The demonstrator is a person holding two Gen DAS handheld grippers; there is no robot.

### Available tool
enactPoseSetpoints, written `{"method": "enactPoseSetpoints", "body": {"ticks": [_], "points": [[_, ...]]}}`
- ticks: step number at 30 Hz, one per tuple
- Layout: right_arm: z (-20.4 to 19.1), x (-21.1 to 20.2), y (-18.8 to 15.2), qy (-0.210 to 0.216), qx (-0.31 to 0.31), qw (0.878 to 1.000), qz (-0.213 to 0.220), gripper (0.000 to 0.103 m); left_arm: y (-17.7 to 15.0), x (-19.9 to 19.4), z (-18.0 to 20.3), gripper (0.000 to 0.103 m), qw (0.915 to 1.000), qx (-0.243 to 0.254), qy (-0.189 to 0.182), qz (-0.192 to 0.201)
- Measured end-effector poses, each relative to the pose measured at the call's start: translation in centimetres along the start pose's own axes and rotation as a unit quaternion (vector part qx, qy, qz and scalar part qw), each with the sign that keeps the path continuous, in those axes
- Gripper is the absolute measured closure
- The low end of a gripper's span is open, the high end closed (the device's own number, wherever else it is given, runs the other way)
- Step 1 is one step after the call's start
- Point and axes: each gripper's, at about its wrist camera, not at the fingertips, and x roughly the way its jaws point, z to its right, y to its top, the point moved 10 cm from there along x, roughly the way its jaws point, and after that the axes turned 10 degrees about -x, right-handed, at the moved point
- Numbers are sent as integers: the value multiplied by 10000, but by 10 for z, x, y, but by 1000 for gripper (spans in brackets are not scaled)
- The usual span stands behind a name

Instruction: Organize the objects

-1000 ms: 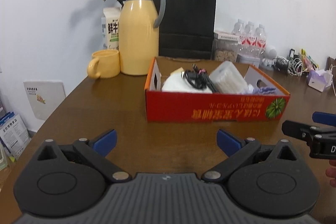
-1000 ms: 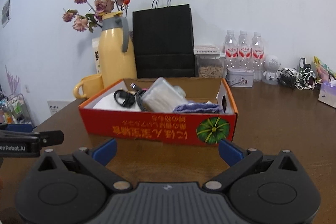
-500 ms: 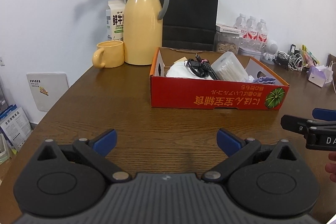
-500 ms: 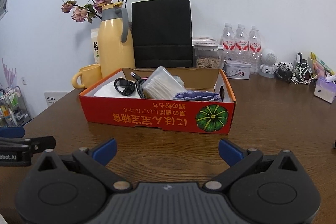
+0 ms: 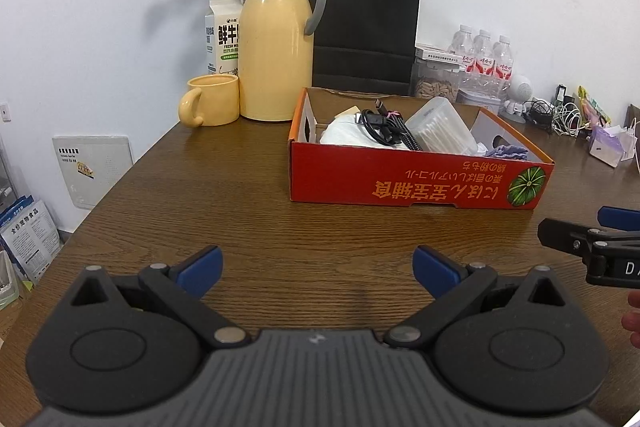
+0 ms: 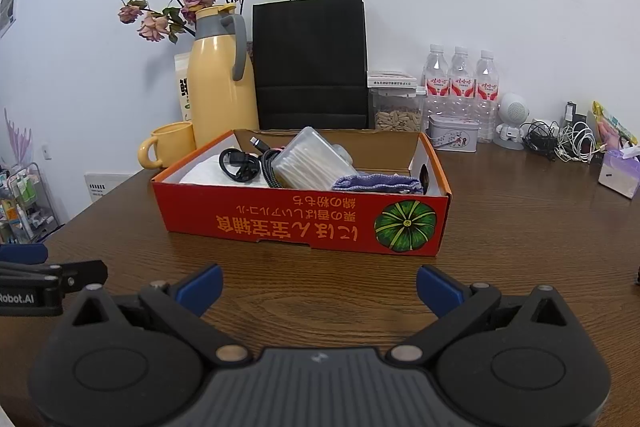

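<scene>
Both grippers are just hanging low over the near part of the wooden desk (image 5: 224, 195), side by side. The left gripper (image 5: 316, 269) has its blue-tipped fingers spread wide with nothing between them, and same deal for the right gripper (image 6: 318, 285): wide apart, holding nothing.

Sitting well ahead of them is the red cardboard box (image 6: 304, 223) with a green pumpkin printed on its front wall. Inside it: a white bundle (image 6: 204, 173) on the left, a coiled black cable (image 6: 240, 165) lying on top of that, a clear plastic case (image 6: 312, 163) that looks like it's full of cotton swabs (hard to be sure at this size), and a purple cloth (image 6: 378, 183) tucked into the right corner against the front wall.

Behind the box along the wall there's a yellow thermos jug (image 5: 276, 55) with a yellow mug (image 5: 210, 101) just beside it, a black paper bag (image 6: 310, 63), and three water bottles (image 6: 460, 83) further right. A tangle of cables (image 6: 560, 141) sits far right, well apart from the box.
</scene>
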Motion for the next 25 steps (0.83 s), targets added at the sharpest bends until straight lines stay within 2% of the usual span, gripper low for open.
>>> {"method": "enactPoseSetpoints", "body": {"ticks": [21, 25], "points": [[1, 0, 1, 1, -8, 10000, 11, 0, 1, -3, 2, 0, 10000, -17, -17, 27], [1, 0, 2, 3, -8, 10000, 8, 0, 1, -3, 3, 0, 9999, -52, -136, -49]]}}
